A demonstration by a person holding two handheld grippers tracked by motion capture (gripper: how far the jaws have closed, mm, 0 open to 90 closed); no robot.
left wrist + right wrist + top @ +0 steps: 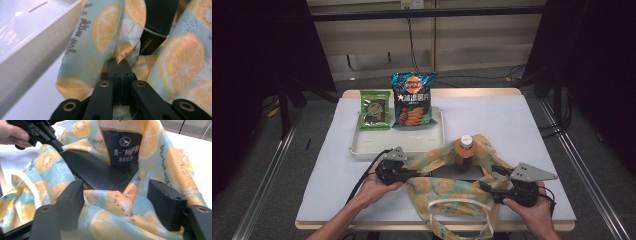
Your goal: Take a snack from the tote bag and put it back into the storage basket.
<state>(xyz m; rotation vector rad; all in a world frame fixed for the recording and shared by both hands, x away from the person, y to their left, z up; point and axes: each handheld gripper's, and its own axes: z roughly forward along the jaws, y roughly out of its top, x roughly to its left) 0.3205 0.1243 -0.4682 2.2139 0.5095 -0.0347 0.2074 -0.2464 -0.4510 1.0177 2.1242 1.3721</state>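
A white table (522, 130) with a wooden edge is seen on a grey floor, dark curtains at both sides and pale wall panels behind. Toward the far left corner a white tray (362, 145) is set, with a green packet (375, 110) and a blue crisp bag (413, 100) propped in it. Near the front edge, left of the middle, the left gripper (409, 172) is seen clamped on a fold of the fruit-print tote bag (437, 187), just beside the tray's near rim. A bottle (466, 150) stands upright inside the bag at the middle. The right gripper (487, 187) is held with jaws apart, cloth lying loose between them. Bare surface is left at the far right corner.
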